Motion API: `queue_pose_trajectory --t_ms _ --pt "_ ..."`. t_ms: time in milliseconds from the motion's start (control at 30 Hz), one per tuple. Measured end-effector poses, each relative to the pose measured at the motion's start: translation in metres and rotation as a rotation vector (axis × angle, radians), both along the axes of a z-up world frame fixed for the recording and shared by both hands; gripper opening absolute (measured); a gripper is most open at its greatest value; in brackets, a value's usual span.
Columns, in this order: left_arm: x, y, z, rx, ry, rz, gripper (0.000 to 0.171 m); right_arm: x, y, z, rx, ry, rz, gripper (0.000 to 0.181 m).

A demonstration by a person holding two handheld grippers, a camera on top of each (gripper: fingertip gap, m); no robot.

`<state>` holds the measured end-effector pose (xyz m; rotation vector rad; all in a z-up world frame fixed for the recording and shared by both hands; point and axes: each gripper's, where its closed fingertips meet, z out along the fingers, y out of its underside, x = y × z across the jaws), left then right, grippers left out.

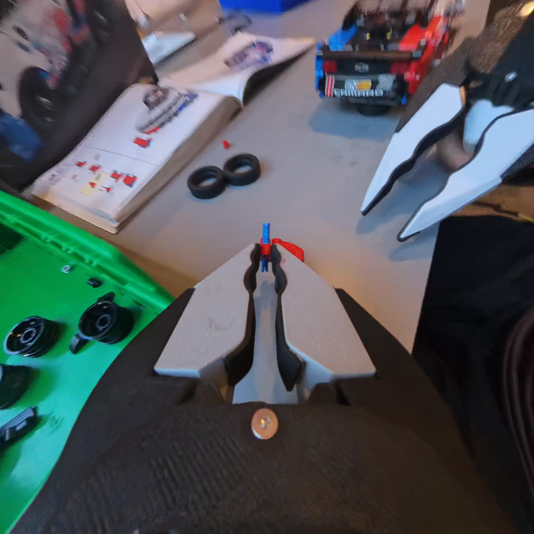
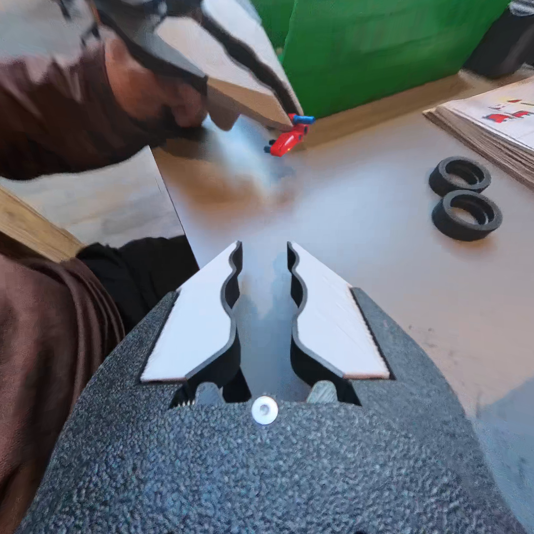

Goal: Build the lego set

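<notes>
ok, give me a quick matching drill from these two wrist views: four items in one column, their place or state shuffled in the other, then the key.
Items
1. left gripper
2. right gripper
3. tyres
4. wheel hubs

Place or state
A. lying in the green tray
B. open, holding nothing
C. side by side on the table, beside the open manual
D. shut on the red and blue piece

Pairs: 1-D, 2-B, 3-C, 4-A
</notes>
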<state>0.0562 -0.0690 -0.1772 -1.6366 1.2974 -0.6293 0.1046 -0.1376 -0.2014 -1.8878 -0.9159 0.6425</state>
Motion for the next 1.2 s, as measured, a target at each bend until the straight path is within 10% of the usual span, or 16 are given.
queue_pose_trajectory --t_ms 200,400,1200 --pt "-0.014 0.011 0.046 0.172 -0.234 0.109 0.005 -0.009 0.003 0.017 -0.08 0.171 0.022 0.029" --pt "0.014 -0.02 0.05 0.185 -0.304 -0.056 0.005 -0.024 0.017 0.045 0.042 0.149 -0.007 0.043" --pt "0.034 -0.004 0.044 -0.225 -0.396 -0.071 0.005 -0.016 0.047 0.068 0.168 0.262 0.067 0.041"
